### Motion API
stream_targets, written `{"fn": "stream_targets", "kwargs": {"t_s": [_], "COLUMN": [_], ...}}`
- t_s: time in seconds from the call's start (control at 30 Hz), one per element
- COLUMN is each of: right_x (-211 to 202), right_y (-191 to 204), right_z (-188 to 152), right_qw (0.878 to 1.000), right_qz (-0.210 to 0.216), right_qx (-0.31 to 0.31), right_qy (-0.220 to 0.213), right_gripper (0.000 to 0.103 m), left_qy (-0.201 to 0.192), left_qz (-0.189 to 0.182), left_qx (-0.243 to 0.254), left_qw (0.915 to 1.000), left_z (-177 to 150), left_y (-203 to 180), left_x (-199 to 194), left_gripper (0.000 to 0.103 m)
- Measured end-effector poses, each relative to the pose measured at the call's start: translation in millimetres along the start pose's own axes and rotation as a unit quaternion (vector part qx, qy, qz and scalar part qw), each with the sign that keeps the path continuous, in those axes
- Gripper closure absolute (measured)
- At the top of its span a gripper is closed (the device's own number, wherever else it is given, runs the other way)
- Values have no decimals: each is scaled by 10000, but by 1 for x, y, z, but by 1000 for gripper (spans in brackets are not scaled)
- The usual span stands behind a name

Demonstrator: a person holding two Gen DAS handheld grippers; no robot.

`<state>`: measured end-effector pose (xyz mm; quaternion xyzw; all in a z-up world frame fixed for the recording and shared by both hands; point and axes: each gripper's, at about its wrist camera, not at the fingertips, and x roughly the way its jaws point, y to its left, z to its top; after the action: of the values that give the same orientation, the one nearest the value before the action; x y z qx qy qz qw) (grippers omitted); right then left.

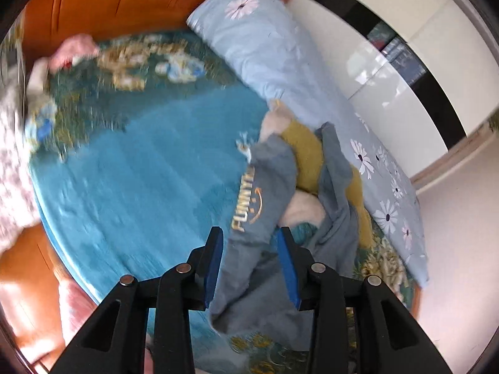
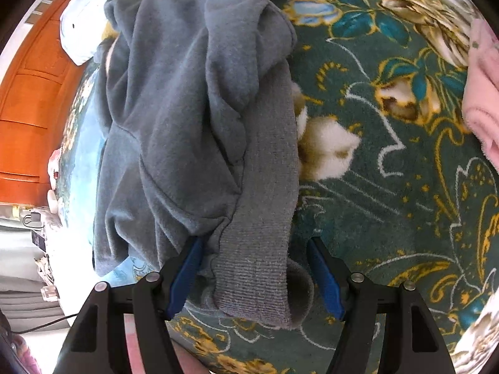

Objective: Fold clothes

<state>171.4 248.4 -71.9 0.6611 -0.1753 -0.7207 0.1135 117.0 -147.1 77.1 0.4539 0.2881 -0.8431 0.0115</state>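
The crumpled grey-blue fleece sweatshirt with gold lettering (image 1: 259,205) lies on the right side of the bed's teal floral blanket (image 1: 140,171), partly over a mustard-yellow knitted garment (image 1: 307,155). Its long axis runs from near to far, ribbed hem nearest. The left claw (image 1: 249,268) stands apart around a fold; the right claw (image 2: 252,275) straddles the ribbed hem (image 2: 259,249), pads not pressing. Closing now risks pinching several bunched layers, or dragging the mustard garment along.
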Motion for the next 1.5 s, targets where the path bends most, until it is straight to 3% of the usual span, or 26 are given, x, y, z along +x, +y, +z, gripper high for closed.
{"fn": "stream_targets", "kwargs": {"t_s": [0.13, 0.27, 0.33, 0.43, 0.57, 0.63, 0.7, 0.73, 0.87, 1.03, 1.27, 1.5], "right_x": [-9, -17, -19, -22, -26, -28, -30, -29, -27, -27, -31, -28], "right_y": [1, 3, 8, 14, 15, 17, 18, 21, 32, 31, 39, 46], "right_z": [1, 2, 0, -3, -4, -4, -3, -3, -1, -2, -4, 3], "right_qw": [10000, 10000, 10000, 9998, 9999, 9999, 9999, 9999, 9998, 10000, 9993, 9973], "right_qz": [7, -13, -10, -4, 65, 87, 108, 100, 67, 49, -90, -240], "right_qx": [-5, -27, -84, -165, -95, -79, -65, -83, -152, 39, 317, 486], "right_qy": [-7, -36, -51, -72, -79, -88, -97, -93, -77, -20, 154, 504], "right_gripper": [31, 31, 31, 31, 31, 31, 31, 31, 30, 30, 30, 28], "left_qy": [-73, -214, -318, -542, -1156, -1347, -1492, -1527, -1042, -228, 451, 1078], "left_qz": [-12, -409, -819, -1667, -1917, -2052, -1893, -1741, -1018, -463, -40, -286], "left_qx": [-320, -481, -671, -962, -589, -406, -313, -291, -379, -655, -567, -1295], "left_qw": [9995, 9978, 9939, 9798, 9728, 9686, 9700, 9724, 9886, 9965, 9974, 9853], "left_z": [2, 11, 19, 39, 62, 67, 65, 64, 64, 65, 79, 94], "left_y": [7, -3, -8, -20, -52, -63, -65, -64, -44, -18, -8, 17], "left_x": [-15, -46, -65, -107, -180, -201, -204, -199, -134, -32, 83, 190], "left_gripper": [66, 66, 66, 66, 55, 50, 46, 46, 46, 46, 46, 46]}}
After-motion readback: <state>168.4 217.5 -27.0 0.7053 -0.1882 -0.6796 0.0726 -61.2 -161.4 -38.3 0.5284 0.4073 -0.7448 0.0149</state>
